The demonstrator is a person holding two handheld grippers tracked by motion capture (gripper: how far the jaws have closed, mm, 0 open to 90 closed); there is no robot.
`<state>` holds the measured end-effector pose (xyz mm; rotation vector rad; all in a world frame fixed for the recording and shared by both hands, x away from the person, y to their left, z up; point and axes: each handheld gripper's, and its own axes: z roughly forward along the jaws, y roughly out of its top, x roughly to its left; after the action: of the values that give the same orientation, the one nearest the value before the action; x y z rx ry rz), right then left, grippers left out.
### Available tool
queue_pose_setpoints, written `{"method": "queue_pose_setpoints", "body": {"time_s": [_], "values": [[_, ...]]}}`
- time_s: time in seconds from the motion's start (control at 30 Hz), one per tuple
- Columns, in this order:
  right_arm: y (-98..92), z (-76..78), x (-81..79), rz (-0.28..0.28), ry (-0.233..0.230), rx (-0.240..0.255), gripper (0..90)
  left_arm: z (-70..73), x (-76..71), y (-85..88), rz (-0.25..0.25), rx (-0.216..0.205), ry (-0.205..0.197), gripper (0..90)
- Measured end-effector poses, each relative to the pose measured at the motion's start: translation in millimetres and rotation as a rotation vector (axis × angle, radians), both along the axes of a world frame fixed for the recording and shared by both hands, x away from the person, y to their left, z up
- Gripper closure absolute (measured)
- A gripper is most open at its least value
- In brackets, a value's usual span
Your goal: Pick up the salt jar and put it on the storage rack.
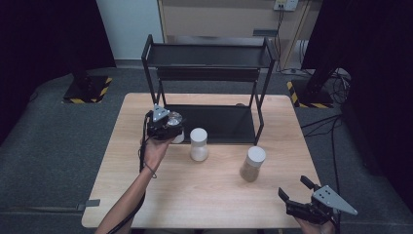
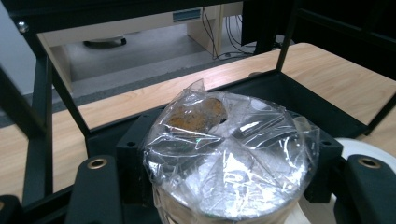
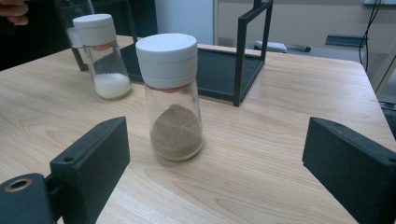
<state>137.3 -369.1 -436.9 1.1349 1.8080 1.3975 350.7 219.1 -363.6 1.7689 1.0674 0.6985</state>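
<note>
Left gripper (image 1: 168, 127), jaws clamped on a film-capped jar (image 2: 224, 158), nears the rack (image 1: 209, 56) (lower shelf); next, set it down; right gripper (image 1: 297, 192) gapes idle.

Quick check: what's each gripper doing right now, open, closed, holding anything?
Left gripper: shut on the plastic-wrapped jar.
Right gripper: open, holding nothing.
</note>
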Motion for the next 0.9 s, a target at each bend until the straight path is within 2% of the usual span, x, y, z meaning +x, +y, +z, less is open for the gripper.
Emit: {"method": "queue_pose_setpoints", "body": {"time_s": [0.27, 0.4, 0.6, 0.67, 0.9], "values": [[-1.0, -0.4, -0.1, 0.000, 0.000, 0.005, 7.6, -8.0, 23.9, -19.9, 0.062, 0.023, -0.010, 33.8], [-1.3, -0.5, 0.2, 0.001, 0.002, 0.006, 7.6, -16.2, 33.7, -25.6, 0.092, 0.018, 0.001, 33.8], [-1.8, -0.6, -0.3, 0.001, -0.001, 0.008, 7.6, -29.5, 46.1, -30.1, 0.144, 0.009, 0.019, 33.8], [-1.8, -0.6, -0.2, 0.001, 0.001, 0.010, 7.6, -33.0, 49.8, -32.4, 0.160, 0.026, 0.020, 33.8], [-2.2, -0.8, 0.3, 0.003, 0.003, 0.011, 7.6, -43.5, 60.2, -30.8, 0.184, 0.025, 0.047, 33.8]]}}
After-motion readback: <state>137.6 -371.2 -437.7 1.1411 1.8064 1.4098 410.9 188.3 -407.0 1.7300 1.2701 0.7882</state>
